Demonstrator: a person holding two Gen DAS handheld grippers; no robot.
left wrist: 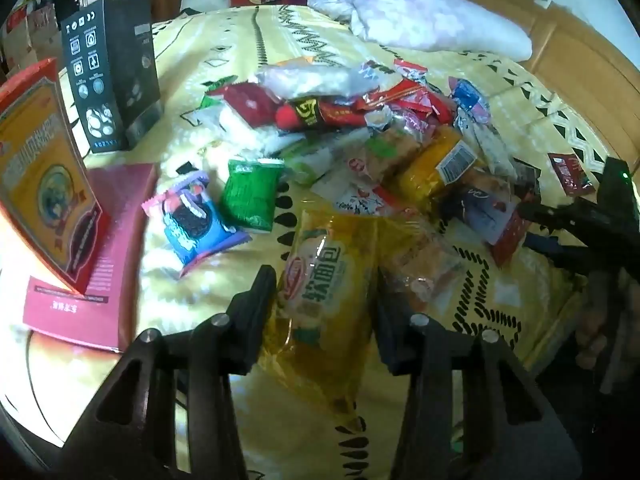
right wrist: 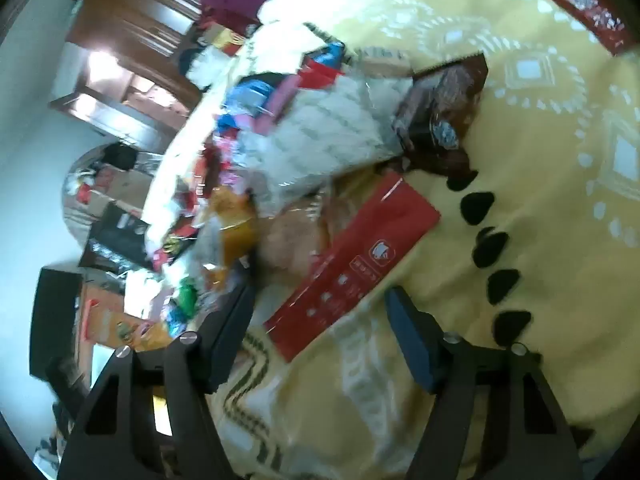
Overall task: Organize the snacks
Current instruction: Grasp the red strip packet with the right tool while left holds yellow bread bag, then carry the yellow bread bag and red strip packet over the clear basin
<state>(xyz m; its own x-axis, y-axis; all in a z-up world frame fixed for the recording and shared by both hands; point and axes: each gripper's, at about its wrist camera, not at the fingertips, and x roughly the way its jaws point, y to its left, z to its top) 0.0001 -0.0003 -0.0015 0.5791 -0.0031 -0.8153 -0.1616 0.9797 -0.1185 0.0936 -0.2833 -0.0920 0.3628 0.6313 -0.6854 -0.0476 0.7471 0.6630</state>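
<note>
A heap of snack packets [left wrist: 384, 120] lies on a yellow patterned bedspread [left wrist: 240, 56]. My left gripper [left wrist: 324, 292] is open, its jaws either side of a yellow bread packet [left wrist: 324, 280] that lies on the bedspread; whether the pads touch it I cannot tell. A blue cookie packet [left wrist: 196, 220] and a green packet [left wrist: 250, 194] lie to its left. My right gripper [right wrist: 320, 304] is open and empty, just short of a long red packet [right wrist: 352, 268]. A dark brown packet [right wrist: 440, 116] lies beyond it. The right gripper also shows in the left wrist view [left wrist: 560, 220].
A black box [left wrist: 112, 68] stands at the left, with a red and gold box [left wrist: 44, 172] upright on a flat maroon box [left wrist: 92, 256]. A pillow [left wrist: 432, 20] lies at the far side. A wooden bed frame [left wrist: 580, 60] runs along the right. A small red packet [left wrist: 568, 174] lies apart.
</note>
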